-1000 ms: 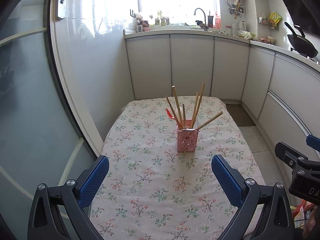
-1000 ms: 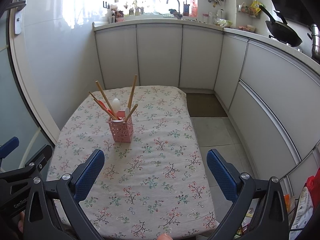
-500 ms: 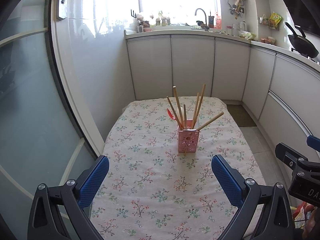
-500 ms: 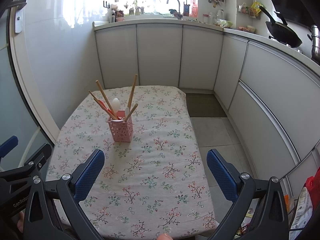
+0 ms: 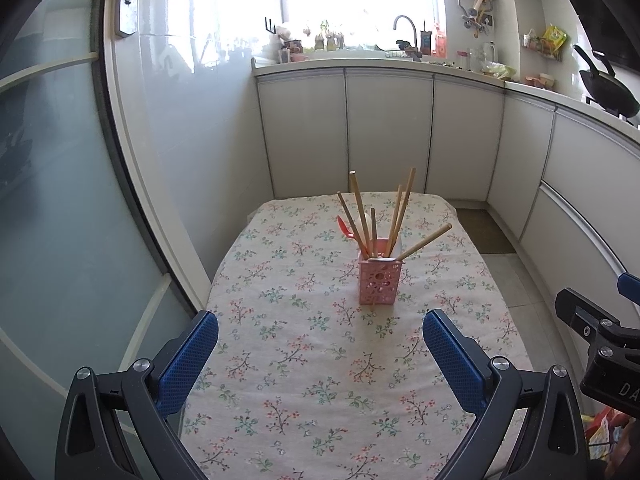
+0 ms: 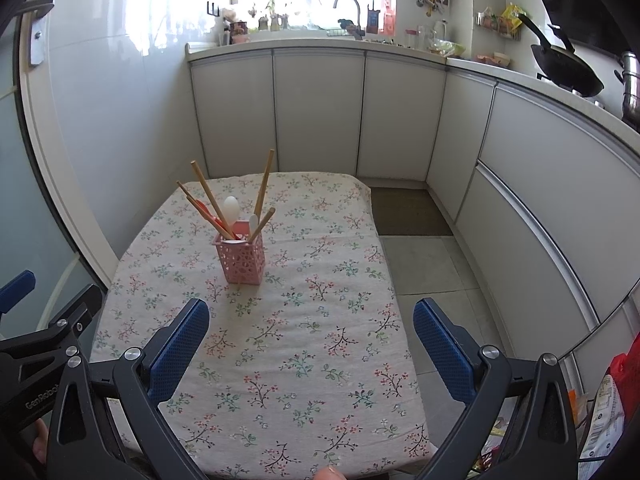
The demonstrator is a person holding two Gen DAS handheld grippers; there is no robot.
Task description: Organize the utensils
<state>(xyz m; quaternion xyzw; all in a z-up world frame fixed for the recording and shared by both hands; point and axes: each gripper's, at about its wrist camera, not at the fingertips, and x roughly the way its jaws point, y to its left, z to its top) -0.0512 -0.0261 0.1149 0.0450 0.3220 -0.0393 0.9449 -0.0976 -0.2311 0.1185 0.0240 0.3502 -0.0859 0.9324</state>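
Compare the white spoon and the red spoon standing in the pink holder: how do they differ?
The white spoon has a pale bowl standing near upright, while the red spoon shows a red-orange bowl leaning out to the left. The white spoon's bowl rises higher than the red spoon's. The red spoon is partly crossed by wooden chopsticks; the white spoon's bowl shows clear. Both sit bowl-up in the pink holder.

Pink holder (image 5: 379,282) on floral-clothed table (image 5: 304,380)

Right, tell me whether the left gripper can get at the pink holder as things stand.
Probably yes. The left gripper is open and faces the pink holder across bare tablecloth; nothing lies between, though it is not close yet.
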